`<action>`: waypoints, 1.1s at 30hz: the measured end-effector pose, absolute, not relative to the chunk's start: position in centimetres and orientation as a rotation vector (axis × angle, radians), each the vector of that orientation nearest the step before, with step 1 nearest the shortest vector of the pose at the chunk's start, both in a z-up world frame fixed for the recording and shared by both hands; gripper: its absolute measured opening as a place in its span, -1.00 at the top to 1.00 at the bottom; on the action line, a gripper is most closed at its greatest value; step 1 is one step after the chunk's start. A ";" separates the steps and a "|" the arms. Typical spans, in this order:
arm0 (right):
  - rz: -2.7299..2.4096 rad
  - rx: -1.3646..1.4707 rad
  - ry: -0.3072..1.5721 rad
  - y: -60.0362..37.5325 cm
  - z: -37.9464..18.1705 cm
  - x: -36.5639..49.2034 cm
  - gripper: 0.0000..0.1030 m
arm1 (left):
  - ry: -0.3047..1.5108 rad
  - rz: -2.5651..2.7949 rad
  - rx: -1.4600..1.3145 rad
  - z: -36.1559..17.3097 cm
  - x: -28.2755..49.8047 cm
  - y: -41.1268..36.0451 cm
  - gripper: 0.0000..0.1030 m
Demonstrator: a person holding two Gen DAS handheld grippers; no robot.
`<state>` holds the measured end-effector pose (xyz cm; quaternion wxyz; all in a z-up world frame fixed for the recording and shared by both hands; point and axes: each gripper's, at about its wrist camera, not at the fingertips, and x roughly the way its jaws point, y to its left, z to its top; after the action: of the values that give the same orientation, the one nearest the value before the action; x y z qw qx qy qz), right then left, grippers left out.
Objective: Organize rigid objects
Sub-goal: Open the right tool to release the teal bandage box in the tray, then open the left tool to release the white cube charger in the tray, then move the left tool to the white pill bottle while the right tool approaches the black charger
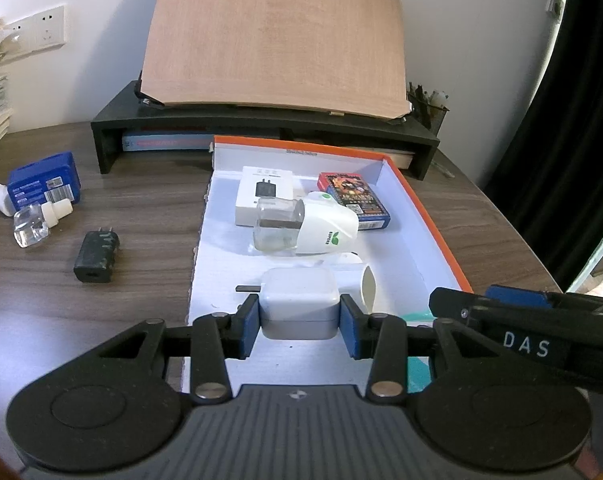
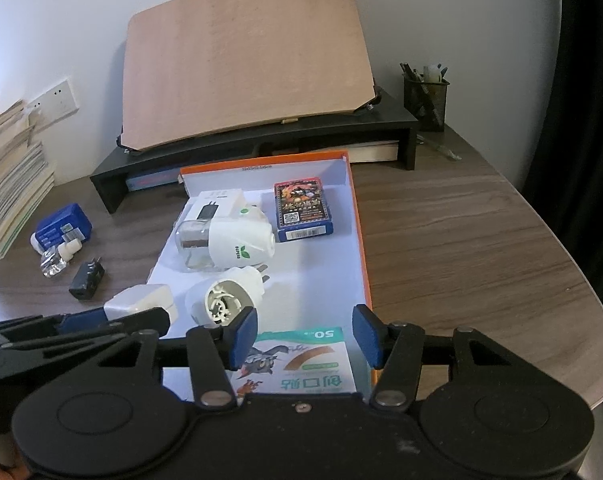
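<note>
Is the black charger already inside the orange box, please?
Out: the black charger lies on the wooden desk, left of the orange box.

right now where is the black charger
In the left wrist view the black charger lies on the desk, left of the orange-rimmed box, just below the small clear bottle.

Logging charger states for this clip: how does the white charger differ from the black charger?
The white charger sits inside the orange-rimmed box, clamped by the left gripper; the black charger lies untouched on the table, outside the box. The white one looks broader and squarer, the black slimmer. Both are plug adapters with prongs.
</note>
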<state>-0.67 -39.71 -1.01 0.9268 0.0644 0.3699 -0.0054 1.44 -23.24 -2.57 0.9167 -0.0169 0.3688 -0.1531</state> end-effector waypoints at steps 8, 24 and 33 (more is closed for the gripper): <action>-0.033 0.131 0.736 -39.9 -0.8 -0.9 -0.37 | 0.777 -0.340 -0.025 -3.0 1.8 -23.7 0.18; -0.046 0.122 0.692 -38.6 -0.2 -1.0 -0.49 | 0.748 -0.313 -0.038 -2.3 1.7 -22.3 -0.20; -0.007 0.106 0.678 -36.1 0.0 -0.2 -0.65 | 0.745 -0.239 -0.066 -1.3 2.3 -19.3 -0.43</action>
<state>-0.23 -36.14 0.02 0.9417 0.0522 0.3325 -0.0033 2.30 -19.34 -1.35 0.9239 -0.0324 0.3631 -0.1162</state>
